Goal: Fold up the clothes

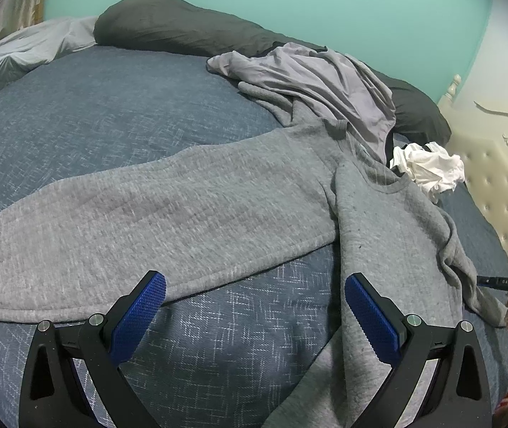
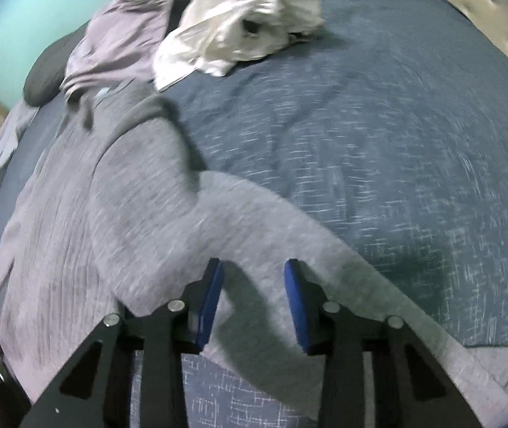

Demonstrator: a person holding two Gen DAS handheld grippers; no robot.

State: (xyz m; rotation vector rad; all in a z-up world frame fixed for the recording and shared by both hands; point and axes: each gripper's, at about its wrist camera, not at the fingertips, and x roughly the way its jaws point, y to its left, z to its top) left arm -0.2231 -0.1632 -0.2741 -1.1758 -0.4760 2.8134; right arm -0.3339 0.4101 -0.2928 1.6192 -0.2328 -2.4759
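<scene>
Sweater [image 1: 189, 192] spread on bed [image 1: 111, 107], soft, limp knit
I'd pinch sleeve [image 2: 254, 214] cuff; right gripper [image 2: 254, 299] gapes astride it, left gripper [image 1: 254, 306] released

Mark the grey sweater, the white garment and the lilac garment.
grey sweater [image 1: 168, 196]: left wrist view, on its spread sleeve.
white garment [image 2: 250, 10]: right wrist view, crumpled middle.
lilac garment [image 1: 325, 78]: left wrist view, centre folds.

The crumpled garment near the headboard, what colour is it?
White. The crumpled garment shows best in the right wrist view, lying on the blue bedspread.
</scene>
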